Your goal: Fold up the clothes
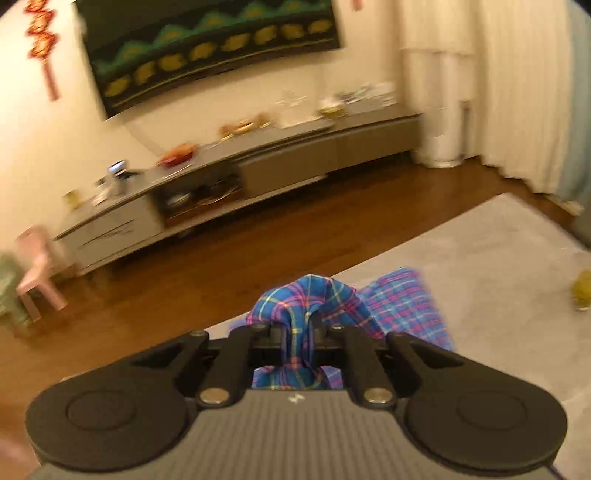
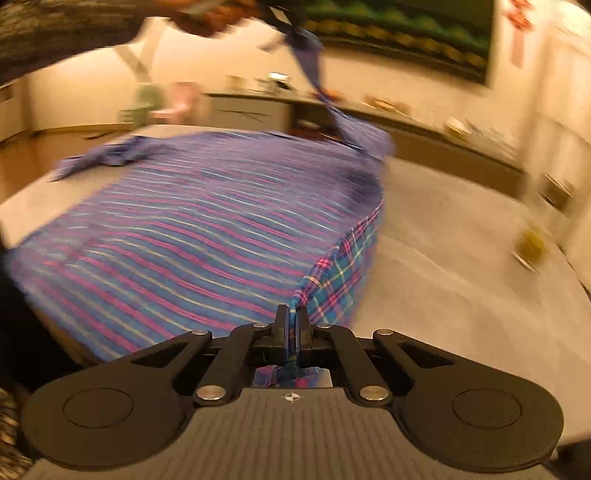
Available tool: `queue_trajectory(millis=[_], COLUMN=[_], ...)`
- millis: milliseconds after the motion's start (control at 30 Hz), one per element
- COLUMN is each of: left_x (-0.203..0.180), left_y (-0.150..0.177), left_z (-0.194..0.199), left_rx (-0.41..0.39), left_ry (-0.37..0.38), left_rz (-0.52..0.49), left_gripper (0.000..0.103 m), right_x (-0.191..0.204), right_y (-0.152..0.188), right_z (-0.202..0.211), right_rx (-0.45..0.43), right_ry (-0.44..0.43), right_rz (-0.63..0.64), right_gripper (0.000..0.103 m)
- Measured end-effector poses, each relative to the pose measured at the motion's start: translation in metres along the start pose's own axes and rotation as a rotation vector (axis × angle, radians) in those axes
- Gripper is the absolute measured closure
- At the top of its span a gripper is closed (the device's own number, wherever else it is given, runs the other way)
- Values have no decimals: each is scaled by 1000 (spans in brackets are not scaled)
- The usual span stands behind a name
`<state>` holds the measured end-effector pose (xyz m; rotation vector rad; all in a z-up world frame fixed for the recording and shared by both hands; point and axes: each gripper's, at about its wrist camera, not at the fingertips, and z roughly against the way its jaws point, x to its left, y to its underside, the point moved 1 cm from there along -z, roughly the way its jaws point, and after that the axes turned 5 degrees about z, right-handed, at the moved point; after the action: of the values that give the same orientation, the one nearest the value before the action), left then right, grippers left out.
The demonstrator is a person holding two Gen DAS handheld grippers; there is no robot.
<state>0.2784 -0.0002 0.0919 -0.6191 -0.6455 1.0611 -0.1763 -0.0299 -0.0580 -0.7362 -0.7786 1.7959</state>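
Observation:
A blue plaid shirt [image 2: 192, 229] with pink and yellow lines lies spread over a pale grey surface [image 2: 443, 258], blurred by motion. My right gripper [image 2: 292, 325] is shut on the shirt's near edge, fabric pinched between its fingers. My left gripper [image 1: 297, 332] is shut on a bunched fold of the same plaid shirt [image 1: 306, 299], lifted off the grey surface [image 1: 498, 258]. In the right wrist view the left gripper [image 2: 286, 26] shows at the top, held by a hand, with a strip of the shirt hanging from it down to the spread part.
A long grey TV cabinet [image 1: 236, 173] with cluttered items runs along the far wall under a dark screen [image 1: 210, 48]. A pink child's chair [image 1: 37, 266] stands at left on wood floor [image 1: 221, 266]. A small yellowish object [image 1: 583, 290] sits on the grey surface at right.

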Motion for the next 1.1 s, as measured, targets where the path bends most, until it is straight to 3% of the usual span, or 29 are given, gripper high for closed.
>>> queue_trajectory(millis=[133,267,333,400,467,533,600,633,667,700,767,900,1100], left_x=[17,8,-1,-16,-35,-71,-112,-132,-146,-161,-180,-181,-158], left_y=[22,40,47,50,52,64,92,115,138,161,197,226,241], left_z=[-29,-48,-44,-27,-2,36,67,74,72,69,63,61,91], left_rx=[63,96,76,18,-58,-146,-194,-196,-178,-159,-111,-36,1], left_ry=[-113,-142,-126,-97,-57,44,182,233,229,225,226,268,433], left_rz=[-26,-94,-131,-183,-250,-373,-525,-609,-677,-745,-822,-743,-578], left_gripper=[94,94,93,93,93,92,81,67,48,43,42,42,32], right_x=[31,27,17,4,-10,-26,-39,-44,-50,-54,-61,-69,-91], right_y=[-4,4,6,7,7,8,11,14,17,21,27,33,23], right_z=[-27,-46,-46,-42,-35,-36,-44,-48,-52,-55,-60,-57,-49], right_rx=[32,105,130,111,80,67,66,70,77,83,89,86,55], right_ry=[-109,-162,-207,-266,-311,-327,-333,-337,-344,-356,-376,-389,-405], right_rz=[43,6,-36,-101,-157,-230,-310,-354,-394,-425,-476,-501,-578], right_gripper=[102,99,82,45,42,42,42,42,42,42,42,39,32])
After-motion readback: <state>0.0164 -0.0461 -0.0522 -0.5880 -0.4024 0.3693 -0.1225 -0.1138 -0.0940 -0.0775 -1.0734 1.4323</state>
